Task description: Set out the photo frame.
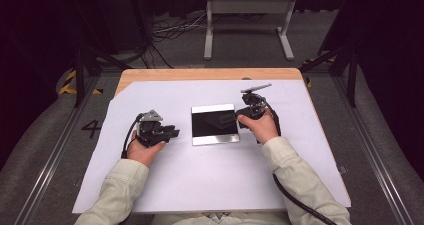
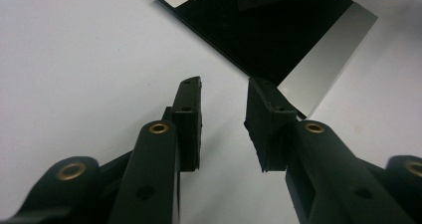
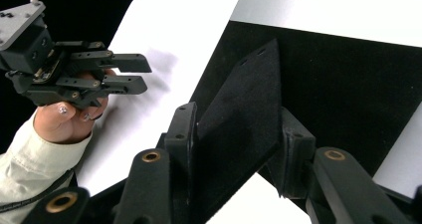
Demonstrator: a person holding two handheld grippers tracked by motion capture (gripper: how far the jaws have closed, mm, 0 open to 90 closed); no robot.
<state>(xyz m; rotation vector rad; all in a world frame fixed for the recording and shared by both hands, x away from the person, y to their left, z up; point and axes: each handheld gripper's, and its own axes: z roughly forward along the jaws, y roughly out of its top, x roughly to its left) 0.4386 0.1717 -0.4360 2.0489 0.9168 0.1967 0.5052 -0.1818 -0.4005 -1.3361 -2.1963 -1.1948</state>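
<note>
A person sits at a wooden table [image 1: 210, 74] covered by a big white sheet [image 1: 210, 180]. A black square with 2 shiny silver edges [image 1: 215, 123] lies flat in the middle of the sheet. The left gripper [image 1: 172, 132] is just beside the square, jaws pointing at it. The right gripper [image 1: 239, 116] reaches over the square's right edge. Both sleeves [image 1: 280, 152] are pale.

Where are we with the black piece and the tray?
Done: the right gripper has clamped the black felt piece. In hand: it holds that piece over the black tray. Left: where the piece goes is unclear; the left gripper waits open beside the tray.
</note>
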